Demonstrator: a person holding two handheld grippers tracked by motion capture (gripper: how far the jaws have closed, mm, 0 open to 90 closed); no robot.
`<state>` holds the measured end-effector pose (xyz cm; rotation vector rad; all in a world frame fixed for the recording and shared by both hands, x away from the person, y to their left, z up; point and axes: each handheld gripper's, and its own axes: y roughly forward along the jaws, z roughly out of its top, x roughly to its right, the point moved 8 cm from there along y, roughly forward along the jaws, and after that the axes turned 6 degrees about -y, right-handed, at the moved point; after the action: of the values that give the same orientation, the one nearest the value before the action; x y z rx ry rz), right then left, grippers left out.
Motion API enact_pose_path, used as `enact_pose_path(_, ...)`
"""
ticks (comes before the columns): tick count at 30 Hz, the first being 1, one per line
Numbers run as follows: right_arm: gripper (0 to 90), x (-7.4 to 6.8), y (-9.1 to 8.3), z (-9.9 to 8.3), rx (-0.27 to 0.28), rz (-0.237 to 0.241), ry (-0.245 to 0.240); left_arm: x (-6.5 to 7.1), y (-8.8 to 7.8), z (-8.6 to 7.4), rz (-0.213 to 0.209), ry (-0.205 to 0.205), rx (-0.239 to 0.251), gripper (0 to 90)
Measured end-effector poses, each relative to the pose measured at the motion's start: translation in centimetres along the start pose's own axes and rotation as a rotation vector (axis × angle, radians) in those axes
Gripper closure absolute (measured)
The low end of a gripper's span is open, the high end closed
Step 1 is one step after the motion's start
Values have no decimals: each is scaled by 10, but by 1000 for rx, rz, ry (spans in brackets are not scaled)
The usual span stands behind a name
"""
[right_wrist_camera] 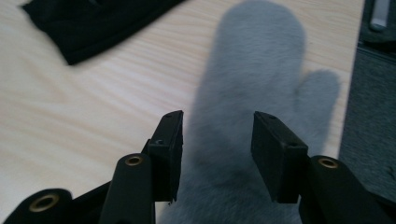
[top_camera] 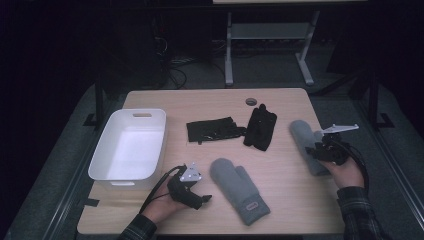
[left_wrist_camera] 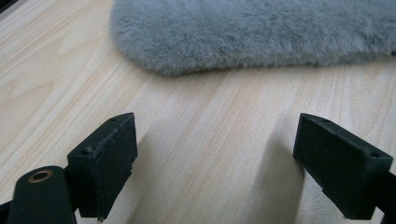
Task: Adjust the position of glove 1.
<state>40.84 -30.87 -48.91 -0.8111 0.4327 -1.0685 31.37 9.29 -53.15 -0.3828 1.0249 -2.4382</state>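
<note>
Two grey fleece mittens lie on the wooden table. One mitten [top_camera: 239, 190] rests at the front centre, cuff toward me. My left gripper [top_camera: 202, 199] sits just left of it, low over bare wood; in the left gripper view the gripper [left_wrist_camera: 215, 154] is open wide, and the mitten's fuzzy edge [left_wrist_camera: 252, 32] lies ahead, untouched. The other mitten [top_camera: 304, 142] lies near the right edge. My right gripper [top_camera: 316, 150] hovers over its cuff end. In the right gripper view that gripper [right_wrist_camera: 219, 140] has its jaws apart, and the mitten [right_wrist_camera: 259, 70] runs between and beyond them without the pads pressing it.
Two black gloves [top_camera: 212, 130] [top_camera: 260, 127] lie at mid-table; one [right_wrist_camera: 93, 23] appears at the upper left of the right gripper view. A white bin [top_camera: 131, 145] stands at the left. A round cable hole [top_camera: 251, 101] is near the far edge. The table's right edge runs beside the right mitten.
</note>
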Motion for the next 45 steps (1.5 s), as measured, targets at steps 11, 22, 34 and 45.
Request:
enact_pose_path(11, 544, 23, 25, 2, -50, -32, 48, 0, 0, 0, 0, 0, 1, 129)
enact_pose_path(22, 757, 18, 37, -5, -79, -26, 27, 0, 0, 0, 1, -1, 2, 129)
enact_pose_path(34, 822, 20, 23, 0, -21, -5, 23, 0, 0, 0, 2, 0, 3, 129)
enact_pose_path(45, 827, 10, 7, 9, 27, 35, 20, 0, 1, 0, 3, -3, 6, 129)
